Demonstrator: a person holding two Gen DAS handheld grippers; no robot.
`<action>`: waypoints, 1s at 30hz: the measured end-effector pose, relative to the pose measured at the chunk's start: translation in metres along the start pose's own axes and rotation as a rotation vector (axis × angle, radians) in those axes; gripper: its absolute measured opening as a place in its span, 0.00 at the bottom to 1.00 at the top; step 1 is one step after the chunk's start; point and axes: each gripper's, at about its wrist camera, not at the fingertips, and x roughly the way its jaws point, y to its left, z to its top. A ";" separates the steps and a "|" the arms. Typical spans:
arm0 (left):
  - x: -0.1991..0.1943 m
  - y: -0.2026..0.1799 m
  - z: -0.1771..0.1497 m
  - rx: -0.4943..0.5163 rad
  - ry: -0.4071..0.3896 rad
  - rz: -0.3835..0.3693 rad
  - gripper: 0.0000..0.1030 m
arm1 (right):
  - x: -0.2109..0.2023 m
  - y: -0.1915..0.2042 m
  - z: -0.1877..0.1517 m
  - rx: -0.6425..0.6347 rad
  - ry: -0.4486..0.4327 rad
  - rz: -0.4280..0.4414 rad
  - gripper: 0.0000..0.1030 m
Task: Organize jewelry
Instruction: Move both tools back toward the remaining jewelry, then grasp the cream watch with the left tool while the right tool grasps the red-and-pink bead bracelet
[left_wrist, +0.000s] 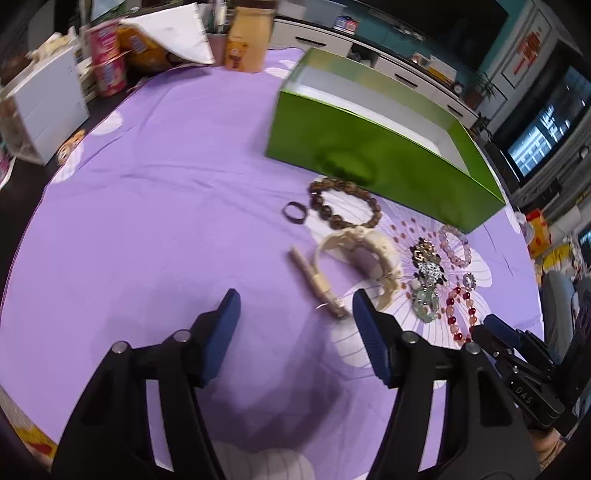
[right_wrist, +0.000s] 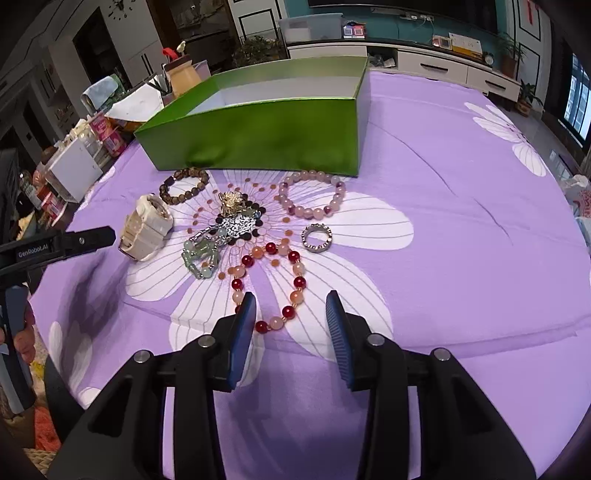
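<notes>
An open green box (left_wrist: 373, 155) (right_wrist: 258, 129) stands at the back of the purple cloth. In front of it lie a brown bead bracelet (left_wrist: 343, 203) (right_wrist: 184, 184), a cream watch (left_wrist: 362, 254) (right_wrist: 147, 229), a small dark ring (left_wrist: 294, 213), a pink bead bracelet (right_wrist: 312, 195), a silver ring (right_wrist: 316, 237), a green bead piece (right_wrist: 201, 254), a gold and black brooch cluster (right_wrist: 236, 214) and a red and pink bead bracelet (right_wrist: 273, 284). My left gripper (left_wrist: 291, 314) is open, just short of the watch strap. My right gripper (right_wrist: 291, 314) is open over the near end of the red bracelet.
Cans, a white box (left_wrist: 48, 103), papers and a yellow tin (left_wrist: 247, 40) crowd the far left edge of the table. The right gripper's body shows at the lower right of the left wrist view (left_wrist: 517, 354). A TV cabinet (right_wrist: 424, 62) stands behind the table.
</notes>
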 end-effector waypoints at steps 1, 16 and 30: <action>0.002 -0.004 0.001 0.021 -0.007 0.011 0.56 | 0.002 0.000 0.000 -0.005 0.000 -0.009 0.37; 0.039 -0.031 0.024 0.219 -0.012 0.069 0.30 | 0.016 0.013 0.008 -0.119 -0.022 -0.097 0.20; 0.037 -0.031 0.018 0.213 -0.013 0.050 0.13 | 0.012 0.017 0.010 -0.129 -0.045 -0.089 0.07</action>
